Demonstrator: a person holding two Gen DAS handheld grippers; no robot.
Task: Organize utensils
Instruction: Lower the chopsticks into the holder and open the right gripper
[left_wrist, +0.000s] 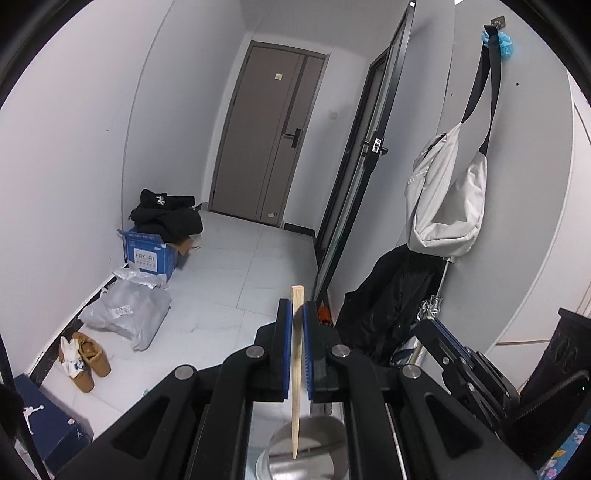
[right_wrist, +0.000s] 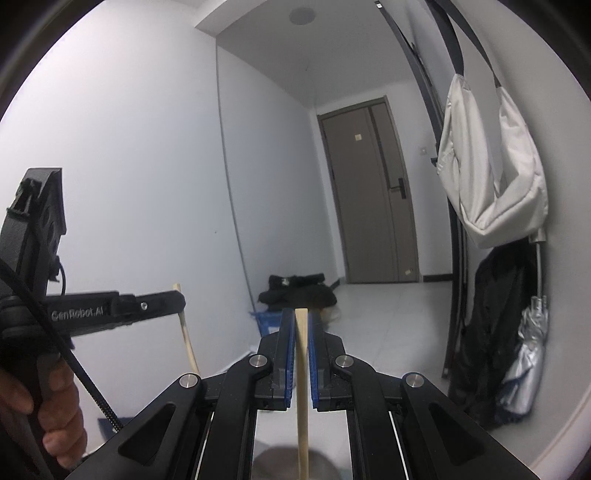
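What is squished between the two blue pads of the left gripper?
A wooden chopstick. The left gripper is shut on it, its top poking above the pads and its thin tip hanging over a metal pot. The left wrist view shows this.

The left gripper is clamping 1 wooden chopstick between its blue pads, with the stick's square end sticking out past the fingertips and its thin tip hanging over a round metal container below. At the right edge, part of the right gripper is showing. Beyond, a hallway is stretching to a brown door. A blue carton is sitting against the left wall with black clothes piled on it, near a grey plastic bag and tan shoes. A white bag is hanging on the right wall above a black jacket.
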